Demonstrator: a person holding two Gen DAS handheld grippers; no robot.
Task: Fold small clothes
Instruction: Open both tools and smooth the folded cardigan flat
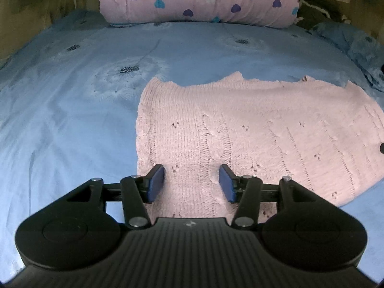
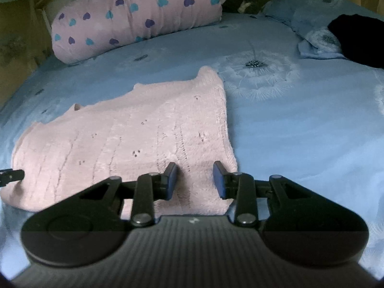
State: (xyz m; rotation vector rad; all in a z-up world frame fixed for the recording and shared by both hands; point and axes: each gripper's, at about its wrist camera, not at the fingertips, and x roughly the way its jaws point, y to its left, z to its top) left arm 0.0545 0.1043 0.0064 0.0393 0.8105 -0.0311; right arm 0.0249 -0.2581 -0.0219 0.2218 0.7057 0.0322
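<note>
A pale pink knitted garment [image 1: 240, 129] lies spread flat on the blue bedsheet [image 1: 60, 120]. My left gripper [image 1: 192, 183] is open, its blue pads over the garment's near left part. In the right wrist view the same garment [image 2: 124, 141] lies left of centre. My right gripper [image 2: 195, 180] is open over the garment's near right corner. The tip of the left gripper [image 2: 12, 176] shows at the far left edge there. Neither gripper holds anything.
A pink rolled quilt with blue and purple hearts [image 1: 196, 0] lies across the head of the bed. A blue pillow [image 2: 312, 19] with a black cloth [image 2: 357, 40] on it sits at the back right. Dark clothes [image 1: 316, 9] lie behind.
</note>
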